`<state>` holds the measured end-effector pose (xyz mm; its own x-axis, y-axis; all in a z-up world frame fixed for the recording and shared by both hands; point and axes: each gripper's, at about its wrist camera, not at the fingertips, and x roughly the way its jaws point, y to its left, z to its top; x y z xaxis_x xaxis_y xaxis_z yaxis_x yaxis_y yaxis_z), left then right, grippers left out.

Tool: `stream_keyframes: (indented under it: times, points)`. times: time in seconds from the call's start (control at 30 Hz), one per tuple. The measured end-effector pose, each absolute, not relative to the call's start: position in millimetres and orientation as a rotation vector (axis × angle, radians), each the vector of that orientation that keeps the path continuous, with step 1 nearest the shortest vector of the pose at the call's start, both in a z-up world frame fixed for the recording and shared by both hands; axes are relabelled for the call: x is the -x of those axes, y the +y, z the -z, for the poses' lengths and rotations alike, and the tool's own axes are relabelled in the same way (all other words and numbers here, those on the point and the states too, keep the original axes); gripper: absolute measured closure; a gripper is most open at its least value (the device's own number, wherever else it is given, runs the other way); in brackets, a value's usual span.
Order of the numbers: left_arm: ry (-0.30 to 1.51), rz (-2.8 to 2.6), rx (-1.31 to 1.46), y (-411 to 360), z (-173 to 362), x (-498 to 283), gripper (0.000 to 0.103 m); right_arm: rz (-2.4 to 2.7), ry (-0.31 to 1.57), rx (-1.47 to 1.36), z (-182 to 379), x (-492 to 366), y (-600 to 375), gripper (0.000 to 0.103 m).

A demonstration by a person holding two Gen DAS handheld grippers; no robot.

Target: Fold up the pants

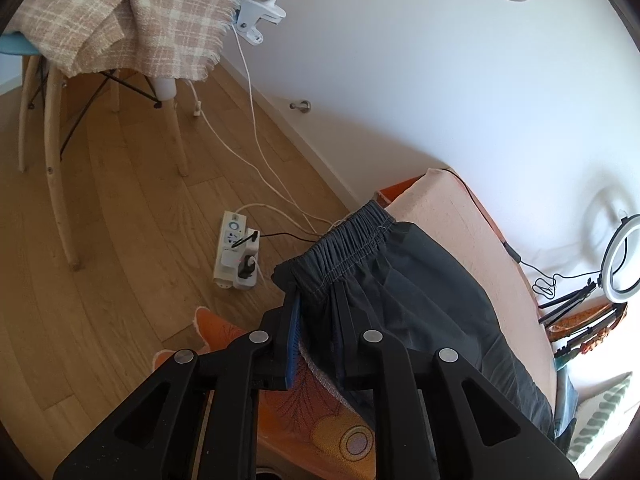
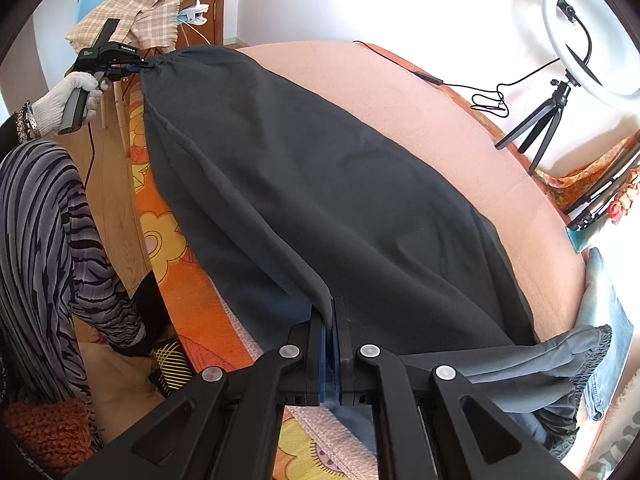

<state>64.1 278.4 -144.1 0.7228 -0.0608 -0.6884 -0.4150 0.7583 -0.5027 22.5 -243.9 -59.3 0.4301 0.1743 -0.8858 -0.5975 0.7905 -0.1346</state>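
The left gripper [image 1: 316, 300] and right gripper [image 2: 331, 320] are both pinching the dark pants [image 2: 320, 184], lying folded lengthwise; cross folds are remaining.

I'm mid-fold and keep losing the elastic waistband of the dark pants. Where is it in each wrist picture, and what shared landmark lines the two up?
Left wrist view: the waistband runs across the centre, just beyond the left claw, which pinches its near end.
Right wrist view: it is small at upper left, held by the same claw.
Shared landmark: the ring light at the right edge of both.
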Motion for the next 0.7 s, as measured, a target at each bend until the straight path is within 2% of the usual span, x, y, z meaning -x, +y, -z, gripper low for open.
stream_keyframes:
  times: [0.07,0.2,0.23,0.37,0.5,0.57,0.63,0.7]
  points:
    - [0.746,-0.222,0.644,276,133,-60,0.087,-0.505,1.030,0.433,61,-21,-247,0.097]
    - [0.727,-0.189,0.533,264,101,-51,0.085,-0.520,1.014,0.313,55,-15,-259,0.072]
    - [0.717,-0.167,0.518,260,90,-49,0.083,-0.514,1.003,0.291,53,-12,-261,0.069]
    - [0.660,-0.054,0.447,231,37,-46,0.063,-0.482,0.969,0.173,45,-6,-279,0.066]
    - [0.627,0.091,0.373,186,-13,-53,0.052,-0.430,0.939,0.088,39,0,-301,0.063]
    - [0.632,0.173,0.356,161,-31,-60,0.050,-0.389,0.925,0.067,36,4,-312,0.058]
    - [0.640,0.258,0.329,133,-45,-66,0.049,-0.347,0.915,0.028,32,5,-326,0.048]
    - [0.655,0.338,0.289,100,-55,-73,0.041,-0.297,0.904,-0.016,29,6,-341,0.044]
